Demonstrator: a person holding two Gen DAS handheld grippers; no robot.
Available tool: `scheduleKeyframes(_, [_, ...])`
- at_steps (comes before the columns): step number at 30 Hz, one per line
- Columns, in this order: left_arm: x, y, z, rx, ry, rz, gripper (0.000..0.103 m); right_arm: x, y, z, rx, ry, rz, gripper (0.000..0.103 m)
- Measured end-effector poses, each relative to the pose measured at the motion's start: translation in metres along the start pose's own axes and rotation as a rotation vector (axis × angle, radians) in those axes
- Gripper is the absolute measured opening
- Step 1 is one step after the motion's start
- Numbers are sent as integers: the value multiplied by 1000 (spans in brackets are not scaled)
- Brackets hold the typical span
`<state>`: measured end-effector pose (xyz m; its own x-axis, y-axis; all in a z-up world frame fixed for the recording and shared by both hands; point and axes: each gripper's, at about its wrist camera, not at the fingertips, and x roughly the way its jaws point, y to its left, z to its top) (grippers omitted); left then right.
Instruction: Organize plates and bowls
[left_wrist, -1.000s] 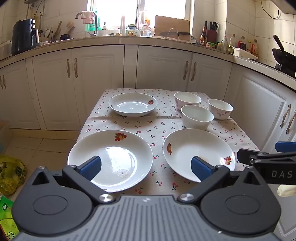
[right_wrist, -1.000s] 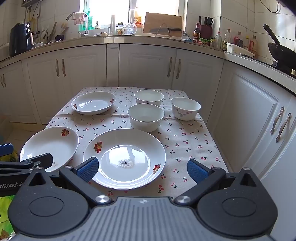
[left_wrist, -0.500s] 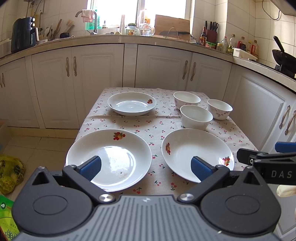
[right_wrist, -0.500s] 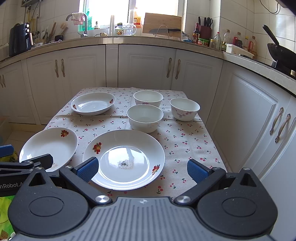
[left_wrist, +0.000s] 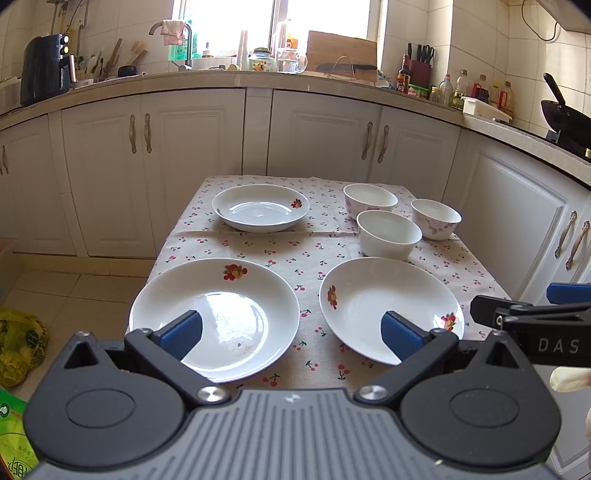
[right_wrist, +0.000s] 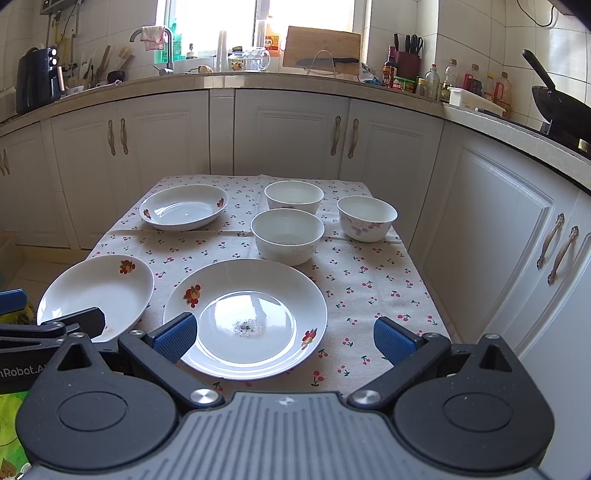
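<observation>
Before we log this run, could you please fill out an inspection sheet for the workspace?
Surface: table under a cherry-print cloth, creased across the middle.
Job's things: three plates and three bowls, all upright, unstacked; front plate has dark specks.
Clutter: nothing seen on the table.
Grippers: left gripper and right gripper open, empty, at the near edge.
Cables: one on the wall tiles.
Surroundings: white cabinets, crowded counter, wok.
</observation>
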<state>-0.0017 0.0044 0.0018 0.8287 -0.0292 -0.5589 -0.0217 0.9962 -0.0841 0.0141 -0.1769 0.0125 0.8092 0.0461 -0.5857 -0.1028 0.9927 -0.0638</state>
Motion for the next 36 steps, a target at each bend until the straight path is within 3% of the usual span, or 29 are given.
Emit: scheduleKeyframes(36, [1, 1, -2, 3, -10, -20, 102, 2, 3, -1, -9, 2, -20, 103])
